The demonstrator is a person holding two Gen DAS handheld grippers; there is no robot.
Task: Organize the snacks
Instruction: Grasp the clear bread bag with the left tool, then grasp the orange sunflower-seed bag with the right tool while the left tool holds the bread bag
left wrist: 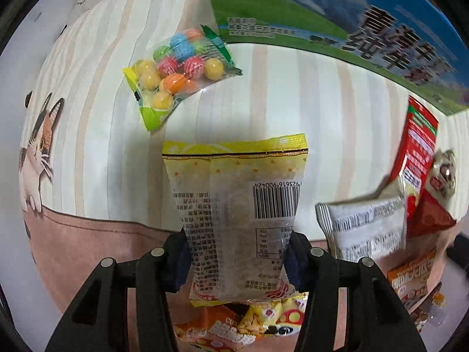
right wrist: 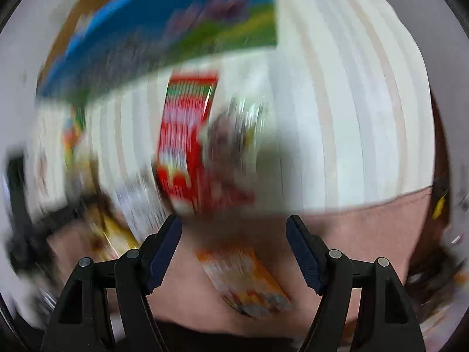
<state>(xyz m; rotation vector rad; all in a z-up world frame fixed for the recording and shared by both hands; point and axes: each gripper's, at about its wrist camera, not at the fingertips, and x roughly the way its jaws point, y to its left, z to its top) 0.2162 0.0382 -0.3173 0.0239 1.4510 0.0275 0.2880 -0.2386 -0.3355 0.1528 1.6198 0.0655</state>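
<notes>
The left tongs [left wrist: 237,259] are clamped on the lower part of a yellow-edged snack packet [left wrist: 234,214], back side up with its barcode showing, and it appears lifted over the striped cloth [left wrist: 307,111] rather than lying on it. So the step in hand looks like carrying one snack to its place. A bag of coloured candy balls [left wrist: 178,72] lies apart on the cloth beyond it, near a large blue-and-green box [left wrist: 337,23]. The next move likely calls for setting the packet down beside its kind, then letting go (where that is cannot be told).

The right tongs [right wrist: 233,252] stand released, nothing between the pads, over pink fabric with an orange packet [right wrist: 249,281] just below them.

The left view gives sharp detail of the held packet and a white packet [left wrist: 366,228] beside a red box [left wrist: 419,158]; the right view is heavily smeared, showing only the red box [right wrist: 184,140] and blue box as blurs.
</notes>
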